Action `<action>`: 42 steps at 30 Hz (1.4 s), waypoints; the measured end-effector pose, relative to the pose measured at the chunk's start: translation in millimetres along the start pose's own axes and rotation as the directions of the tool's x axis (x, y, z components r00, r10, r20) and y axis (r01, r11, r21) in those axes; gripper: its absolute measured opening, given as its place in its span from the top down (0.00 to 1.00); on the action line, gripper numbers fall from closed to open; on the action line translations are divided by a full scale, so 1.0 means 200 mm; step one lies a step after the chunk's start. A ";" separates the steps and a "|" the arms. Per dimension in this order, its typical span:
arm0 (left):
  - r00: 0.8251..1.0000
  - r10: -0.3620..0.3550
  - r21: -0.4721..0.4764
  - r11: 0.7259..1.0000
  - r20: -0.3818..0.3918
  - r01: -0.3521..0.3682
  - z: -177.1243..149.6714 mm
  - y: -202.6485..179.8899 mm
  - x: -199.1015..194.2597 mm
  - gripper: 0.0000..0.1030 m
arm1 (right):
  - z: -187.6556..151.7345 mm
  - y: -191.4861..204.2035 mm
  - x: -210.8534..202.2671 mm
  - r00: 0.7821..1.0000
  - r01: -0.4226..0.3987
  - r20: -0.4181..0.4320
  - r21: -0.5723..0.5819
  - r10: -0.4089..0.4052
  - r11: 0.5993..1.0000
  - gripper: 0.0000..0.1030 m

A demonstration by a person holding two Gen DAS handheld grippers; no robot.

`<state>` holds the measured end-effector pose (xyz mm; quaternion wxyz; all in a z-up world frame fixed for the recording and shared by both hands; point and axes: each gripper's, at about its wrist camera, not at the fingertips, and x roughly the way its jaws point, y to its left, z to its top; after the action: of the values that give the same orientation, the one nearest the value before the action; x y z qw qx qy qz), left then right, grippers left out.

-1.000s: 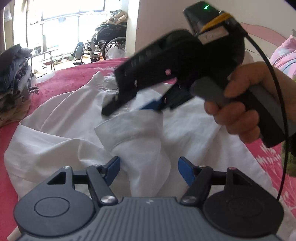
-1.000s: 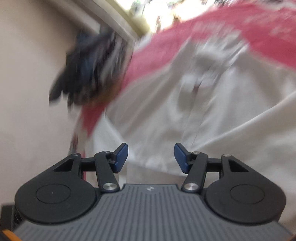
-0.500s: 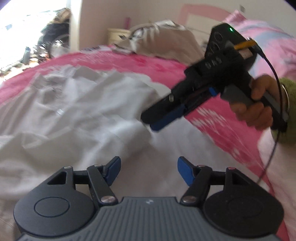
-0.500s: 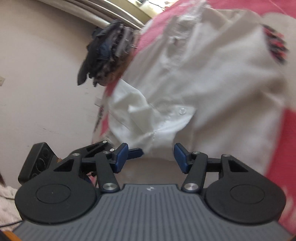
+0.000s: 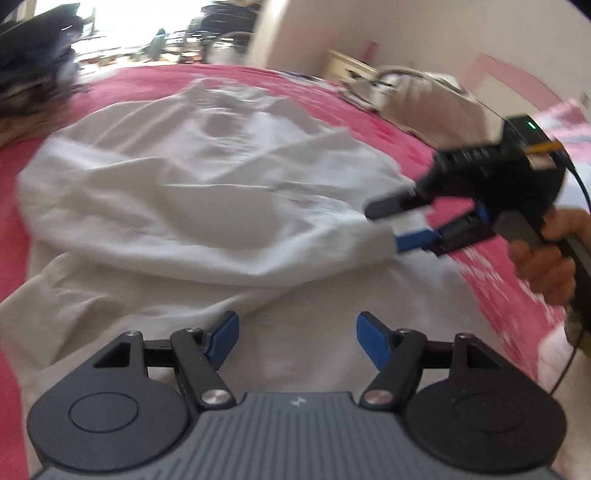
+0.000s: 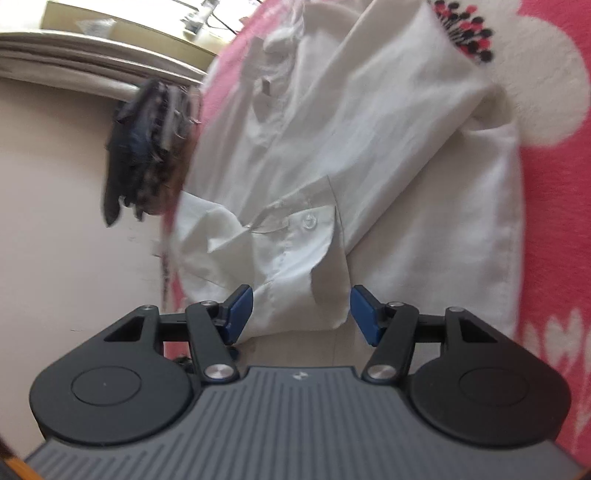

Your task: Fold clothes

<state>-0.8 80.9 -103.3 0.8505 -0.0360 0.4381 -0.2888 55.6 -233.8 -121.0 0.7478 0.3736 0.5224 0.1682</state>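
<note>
Nearby, a dark clothes pile is being blurred. The white shirt is being spread on the pink bedspread, its cuff framed by the right gripper's parted jaws; the left gripper is being held agape.

Open bedspread at the right, clutter at the far edges

Bare pink bedspread lies free beside the white shirt; a dark clothes pile blocks far left, and what seems a beige bundle far right.

Strong daylight is coming through a window far ahead on the left; a cream wall is standing ahead on the right.
</note>
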 end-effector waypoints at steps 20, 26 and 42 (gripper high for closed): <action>0.996 -0.027 -0.337 0.940 0.082 0.054 0.01 0.26 -0.02 0.31 | -0.14 0.05 -0.32 0.990 0.058 0.135 -0.083 -0.046 0.995 0.93; 0.991 -0.081 -0.269 0.957 0.102 0.106 0.02 0.20 -0.08 0.31 | -0.11 -0.04 -0.15 0.996 0.045 0.070 0.068 -0.050 0.997 0.48; 0.995 -0.030 -0.330 0.942 0.100 0.062 0.07 0.25 0.01 0.30 | -0.09 0.03 -0.02 0.995 0.012 0.101 -0.013 -0.010 1.000 1.00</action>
<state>33.6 119.0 -111.2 0.8448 -0.2027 0.4392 -0.2286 38.9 -226.1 -117.7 0.7766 0.3737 0.4850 0.1484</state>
